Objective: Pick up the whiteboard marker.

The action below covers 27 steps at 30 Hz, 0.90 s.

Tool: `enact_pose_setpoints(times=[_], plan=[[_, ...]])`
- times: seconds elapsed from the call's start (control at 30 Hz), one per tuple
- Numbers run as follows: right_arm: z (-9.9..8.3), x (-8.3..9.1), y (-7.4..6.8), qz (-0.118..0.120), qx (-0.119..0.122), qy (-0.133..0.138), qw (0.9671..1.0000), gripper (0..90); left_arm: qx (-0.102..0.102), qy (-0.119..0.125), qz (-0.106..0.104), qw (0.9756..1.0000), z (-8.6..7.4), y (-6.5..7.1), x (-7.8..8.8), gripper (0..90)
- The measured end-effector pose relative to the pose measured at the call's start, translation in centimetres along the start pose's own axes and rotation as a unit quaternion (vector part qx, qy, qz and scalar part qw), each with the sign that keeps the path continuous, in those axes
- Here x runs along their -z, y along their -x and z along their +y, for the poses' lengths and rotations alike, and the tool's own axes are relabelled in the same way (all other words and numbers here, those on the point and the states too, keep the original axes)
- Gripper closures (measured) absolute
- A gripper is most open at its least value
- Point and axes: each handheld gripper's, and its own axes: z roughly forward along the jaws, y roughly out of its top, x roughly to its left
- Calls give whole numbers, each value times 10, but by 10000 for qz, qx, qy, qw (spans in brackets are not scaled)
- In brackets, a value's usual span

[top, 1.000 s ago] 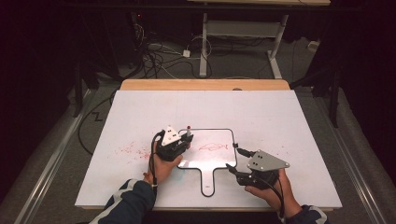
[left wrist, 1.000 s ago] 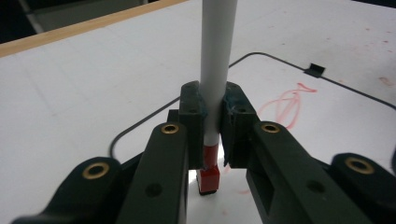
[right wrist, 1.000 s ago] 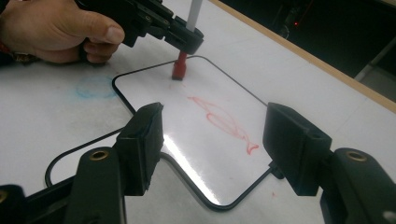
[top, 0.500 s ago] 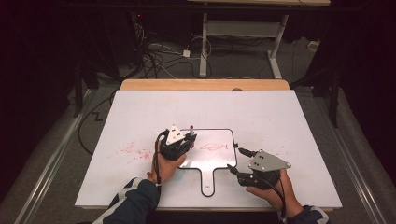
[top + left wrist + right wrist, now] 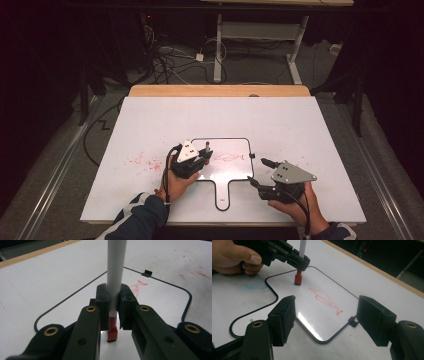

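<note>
Sitting at a white counter point(image 5: 150, 125) seen from above, a person holds a claw tool in each hand, forearms coming in from the bottom edge. Toward the left, faint red smudges point(image 5: 142, 161) mark the bare counter surface. Just right of them is the left claw point(image 5: 204, 155), clamped tight on a white marker point(image 5: 115, 277) that stands upright between its pads; the left hand point(image 5: 172, 182) grips the tool from below. In the left claw's own camera, the marker's red end point(image 5: 112, 333) points down, at or just above a small whiteboard point(image 5: 235, 170); whether it touches is hard to tell. The whiteboard is glossy, has a thin black border and a short handle pointing toward the person, and lies flat near the counter's front middle. On it, to the right of the marker, is a red scribble point(image 5: 229, 158), a looping outline with a tail. A small black clip point(image 5: 252, 155) sits on the board's right edge. Farther right, the right claw point(image 5: 257, 172) is held in the right hand point(image 5: 295, 205) beside the board's lower right corner. Its jaws stand wide apart and have just been opening, with nothing gripped; its camera shows the board's corner and the scribble between the two black pads point(image 5: 284, 315).
</note>
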Motion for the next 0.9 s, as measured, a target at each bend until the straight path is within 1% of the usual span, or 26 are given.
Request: enact_pose_setpoints(times=[0.03, 0.07, 0.13, 0.17, 0.2, 0.23, 0.4, 0.47, 0.6, 0.73, 0.83, 0.9], plan=[[0, 0, 0, -11, 25, -2, 10000, 318, 16, -1, 60, 10000, -1, -4, 1, 788], [0, 0, 0, -11, 25, -2, 10000, 318, 102, 9, 93, 9999, -2, -9, 3, 788], [-1, 1, 2, -38, -6, 12, 10000, 310, 165, -6, 191, 9997, -3, -16, 5, 787], [-2, 2, 2, -67, -26, 4, 10000, 309, 171, -10, 215, 9996, -3, -18, 6, 788], [-4, 3, 3, -68, -40, -14, 10000, 307, 209, 7, 190, 9996, -4, -19, 6, 787], [-6, 4, 4, -81, -74, -36, 9999, 305, 211, 7, 187, 9996, -4, -19, 6, 788], [-12, 7, 5, -158, -117, -77, 9998, 300, 75, -23, 148, 9999, -2, -12, 4, 787], [-13, 7, 5, -163, -114, -94, 9998, 297, 69, -20, 108, 9999, -2, -11, 4, 787], [-15, 13, 7, -306, -151, -99, 9994, 296, 92, 17, 43, 9999, -1, -7, 1, 787], [-16, 14, 10, -346, -205, -81, 9992, 296, 41, 10, -29, 10000, 0, -2, -2, 787], [-18, 14, 10, -338, -212, -99, 9992, 296, 42, -1, -19, 10000, 3, 0, -5, 788], [-19, 13, 9, -308, -189, -136, 9993, 296, -17, -32, 24, 10000, 5, 2, -8, 788]])
